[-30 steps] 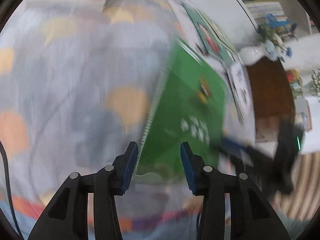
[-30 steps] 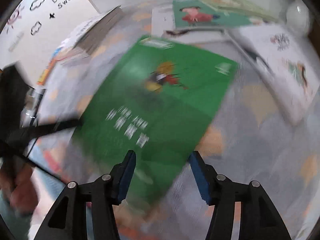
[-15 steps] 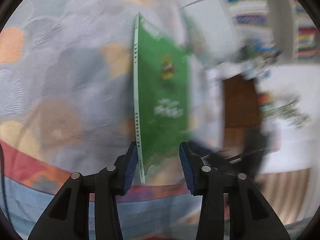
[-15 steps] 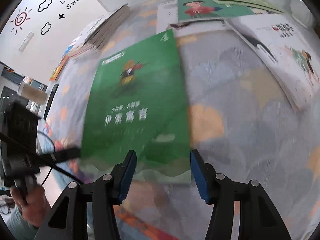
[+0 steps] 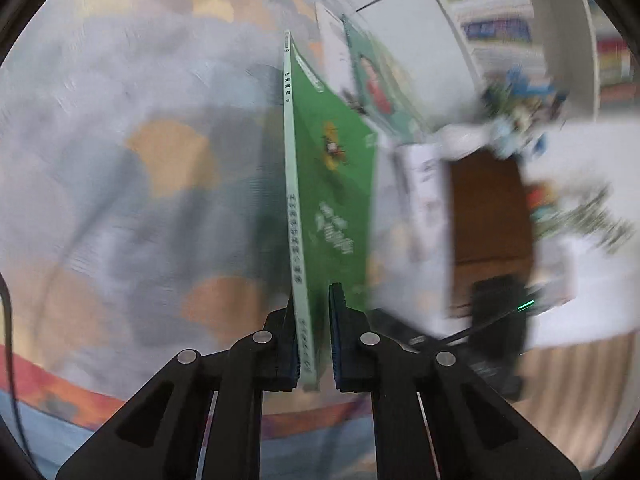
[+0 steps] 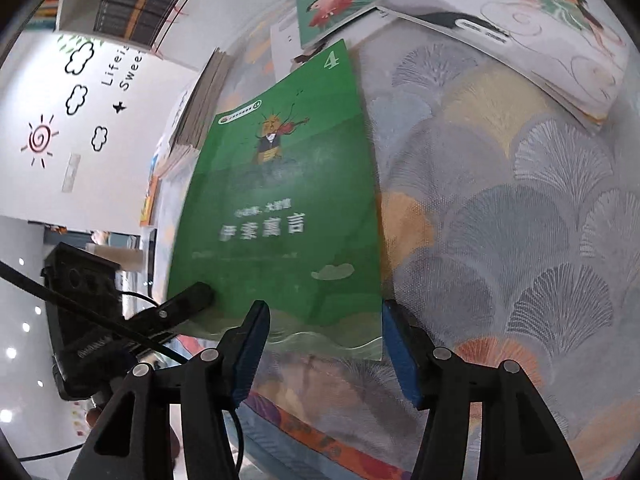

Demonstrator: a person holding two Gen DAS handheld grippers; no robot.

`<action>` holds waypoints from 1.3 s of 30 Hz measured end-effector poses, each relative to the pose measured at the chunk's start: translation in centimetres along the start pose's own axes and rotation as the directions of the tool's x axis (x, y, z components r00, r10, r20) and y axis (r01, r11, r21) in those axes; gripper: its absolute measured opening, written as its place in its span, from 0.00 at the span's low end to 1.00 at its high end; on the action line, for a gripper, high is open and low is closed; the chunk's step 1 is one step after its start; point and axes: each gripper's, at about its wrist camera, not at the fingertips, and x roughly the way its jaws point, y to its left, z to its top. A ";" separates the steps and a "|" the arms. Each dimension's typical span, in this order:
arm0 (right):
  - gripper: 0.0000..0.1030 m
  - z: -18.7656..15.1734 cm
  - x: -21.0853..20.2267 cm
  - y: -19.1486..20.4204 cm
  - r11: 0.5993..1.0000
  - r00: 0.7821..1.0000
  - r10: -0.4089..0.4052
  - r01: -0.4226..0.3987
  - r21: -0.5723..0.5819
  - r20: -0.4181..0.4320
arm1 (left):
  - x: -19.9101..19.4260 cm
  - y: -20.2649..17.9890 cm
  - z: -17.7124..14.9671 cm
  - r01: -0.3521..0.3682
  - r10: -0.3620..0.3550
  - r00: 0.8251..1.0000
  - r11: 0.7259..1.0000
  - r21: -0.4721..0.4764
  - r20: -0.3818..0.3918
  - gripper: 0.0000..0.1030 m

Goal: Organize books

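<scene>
A green book (image 6: pixel 280 208) with a number 4 on its cover lies on the patterned cloth (image 6: pixel 500 220), its lower left corner lifted. My left gripper (image 5: pixel 314 332) is shut on the green book (image 5: pixel 332 200) at the near end of its spine, which runs straight away from the jaws. From the right wrist view, one left finger (image 6: pixel 188 300) shows pinching that corner. My right gripper (image 6: pixel 324 340) stands open just short of the book's near edge, its pads touching nothing.
Beyond the green book lie a teal book with a red figure (image 6: pixel 340 4) and a white picture book (image 6: pixel 540 28). A stack of books (image 6: pixel 200 100) sits at the far left. The cloth's red-banded front edge (image 6: pixel 340 444) runs below my right fingers.
My left jaws have closed on the green book's spine. The book has turned so its near edge faces my right gripper, which has come closer to that edge and stays open.
</scene>
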 end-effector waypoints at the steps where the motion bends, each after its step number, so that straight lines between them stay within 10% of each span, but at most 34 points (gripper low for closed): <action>1: 0.54 0.0 -0.1 -0.2 1.000 1.000 0.012 -0.012 0.013 -0.005 | 0.1 0.0 0.1 0.035 -0.035 0.999 0.999 -0.030 -0.002 0.07; 11: 0.65 0.4 0.5 -4.4 0.914 0.952 0.307 -0.295 0.277 0.000 | 0.4 0.8 2.0 0.269 -0.282 0.959 0.937 -0.224 -0.027 0.07; 14: 0.52 1.8 1.0 -3.8 0.903 0.941 0.337 -0.335 0.268 0.038 | 0.5 1.2 2.0 0.260 -0.278 0.960 0.932 -0.253 -0.038 0.07; 18: 0.33 2.5 0.6 0.0 0.979 0.983 0.175 -0.179 0.095 0.048 | -0.6 -0.2 2.4 0.048 -0.053 0.997 0.995 -0.085 -0.056 0.07; 22: 0.33 1.1 0.2 5.2 0.991 0.998 -0.022 0.029 -0.130 0.060 | -1.4 -4.0 2.0 -0.156 0.163 0.986 0.969 0.193 -0.021 0.07; 28: 0.33 -2.1 -1.1 11.7 0.914 0.971 -0.175 0.222 -0.338 0.164 | -5.1 -5.8 2.3 -0.123 0.130 0.991 0.945 0.304 -0.005 0.11; 39: 0.35 3.8 0.8 23.6 0.884 0.951 -0.122 0.234 -0.405 0.283 | -15.0 -2.7 11.2 -0.091 0.046 0.989 0.936 0.341 0.138 0.12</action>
